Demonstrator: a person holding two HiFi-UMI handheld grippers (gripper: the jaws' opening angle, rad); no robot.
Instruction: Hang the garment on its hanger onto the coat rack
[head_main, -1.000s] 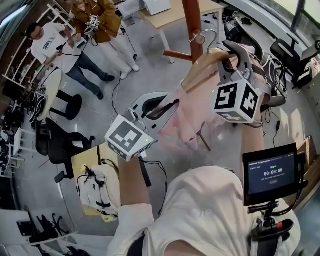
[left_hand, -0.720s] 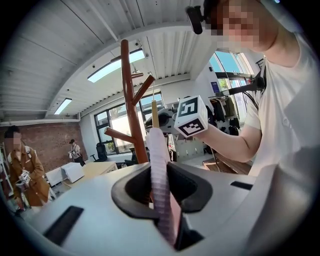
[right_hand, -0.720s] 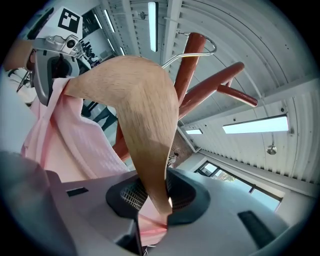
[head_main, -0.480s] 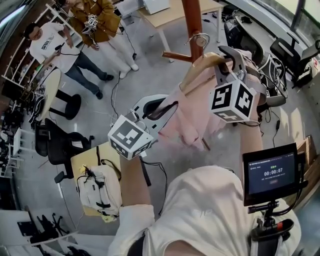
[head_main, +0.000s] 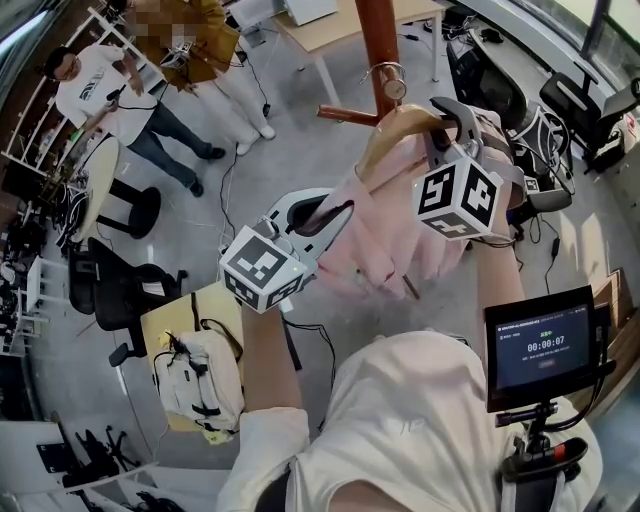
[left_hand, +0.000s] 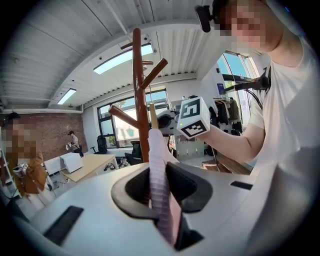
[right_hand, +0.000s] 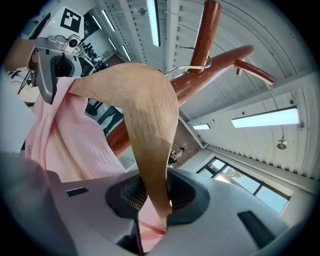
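The hanger (right_hand: 150, 115) is being clamped by the right gripper (right_hand: 152, 192) and the garment (head_main: 375, 235) by the left gripper (left_hand: 157, 190), at the rack (head_main: 380, 35), with its hook (head_main: 386, 78) judged not yet seated.

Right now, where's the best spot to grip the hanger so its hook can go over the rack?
Take the wooden arm from below, as the right gripper has it. The arm is flat, rigid and bare there, and the wire hook at the top is left free to go over a branch of the rack. The left gripper pinches the garment.
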